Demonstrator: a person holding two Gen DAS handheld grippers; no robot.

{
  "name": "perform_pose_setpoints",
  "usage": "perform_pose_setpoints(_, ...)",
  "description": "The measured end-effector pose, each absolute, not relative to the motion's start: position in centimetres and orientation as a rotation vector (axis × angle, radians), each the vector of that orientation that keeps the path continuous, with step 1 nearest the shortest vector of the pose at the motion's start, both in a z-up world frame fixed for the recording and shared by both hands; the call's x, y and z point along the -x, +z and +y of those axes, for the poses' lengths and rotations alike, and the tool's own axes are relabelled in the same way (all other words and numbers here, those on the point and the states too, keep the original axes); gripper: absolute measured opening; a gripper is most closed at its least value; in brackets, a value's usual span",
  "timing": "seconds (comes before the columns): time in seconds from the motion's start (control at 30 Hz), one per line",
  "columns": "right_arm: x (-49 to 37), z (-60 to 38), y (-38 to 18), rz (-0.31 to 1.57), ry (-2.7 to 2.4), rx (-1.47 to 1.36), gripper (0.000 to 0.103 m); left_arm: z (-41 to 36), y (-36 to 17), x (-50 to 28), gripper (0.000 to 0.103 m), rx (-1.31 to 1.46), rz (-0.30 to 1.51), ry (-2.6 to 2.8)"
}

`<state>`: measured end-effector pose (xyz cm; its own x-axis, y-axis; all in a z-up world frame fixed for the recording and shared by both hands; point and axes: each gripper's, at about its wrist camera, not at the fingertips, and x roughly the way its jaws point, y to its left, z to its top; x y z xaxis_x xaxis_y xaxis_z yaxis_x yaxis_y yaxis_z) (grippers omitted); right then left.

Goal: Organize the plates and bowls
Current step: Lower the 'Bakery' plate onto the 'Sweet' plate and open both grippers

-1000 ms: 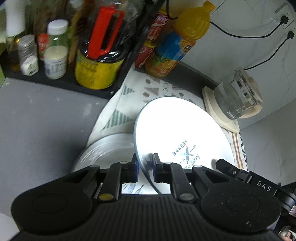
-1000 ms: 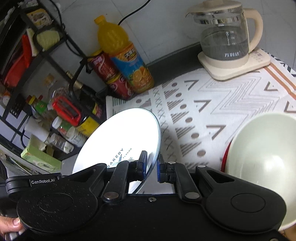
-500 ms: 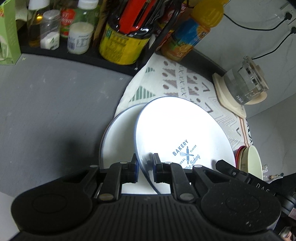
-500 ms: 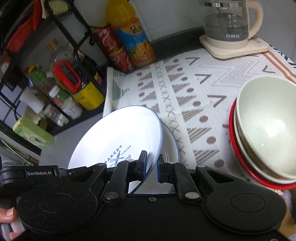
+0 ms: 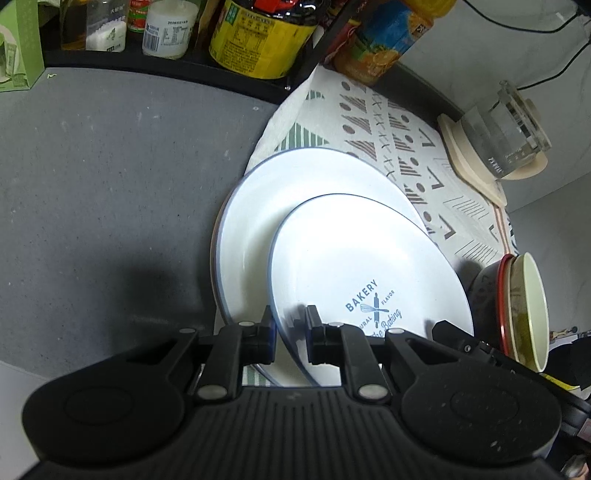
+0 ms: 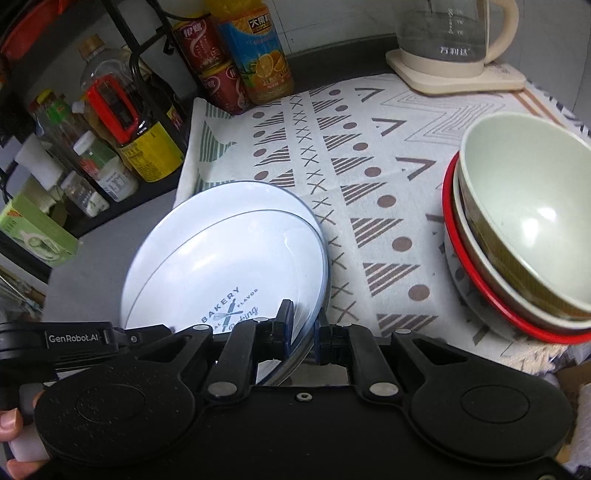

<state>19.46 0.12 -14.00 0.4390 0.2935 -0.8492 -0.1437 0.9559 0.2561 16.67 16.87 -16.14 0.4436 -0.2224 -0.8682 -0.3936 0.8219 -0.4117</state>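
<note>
A white plate with a blue rim and a "BAKERY" print (image 5: 369, 266) (image 6: 229, 273) is pinched by both grippers. My left gripper (image 5: 290, 334) is shut on its near left rim; my right gripper (image 6: 301, 328) is shut on its right rim. The plate hangs tilted just over a second, larger white plate (image 5: 258, 206) (image 6: 207, 206) that lies on the patterned cloth (image 6: 369, 177). Whether the two plates touch is unclear. A stack of bowls (image 6: 517, 236) (image 5: 521, 310), cream on top and red-rimmed below, stands to the right.
A black rack with jars and bottles (image 6: 110, 140) (image 5: 255, 33) lines the far left. An orange juice bottle (image 6: 258, 55) and red cans (image 6: 210, 66) stand behind the cloth. A glass kettle on a cream base (image 6: 454, 48) (image 5: 498, 144) sits far right. Grey counter (image 5: 110, 184) lies left.
Both grippers have carried the BAKERY plate down and across, from above the cloth to just over the lower plate, which has come fully into view. The bowl stack now shows closer on the right.
</note>
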Motion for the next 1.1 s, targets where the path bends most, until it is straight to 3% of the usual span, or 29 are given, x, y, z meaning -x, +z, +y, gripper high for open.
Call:
perform_pose_setpoints(0.63,-20.4,1.4,-15.5,1.122,0.237,-0.100,0.021,16.5,-16.2,-17.9,0.012,0.468,1.111,0.167)
perform_pose_setpoints(0.93,-20.0,0.9,-13.3,1.076,0.285,-0.150,0.025,16.8,-14.5,-18.3,0.013,0.380,1.090,0.226)
perform_pose_setpoints(1.03,-19.9,0.7,-11.9,1.039,0.301,-0.161,0.035,17.1,-13.7,-18.4,0.015,0.390,1.083,0.235)
perform_pose_setpoints(1.1,-19.8,0.2,-10.8,1.008,0.305,-0.175,0.049,17.1,-13.0,-18.4,0.017,0.410,1.080,0.234)
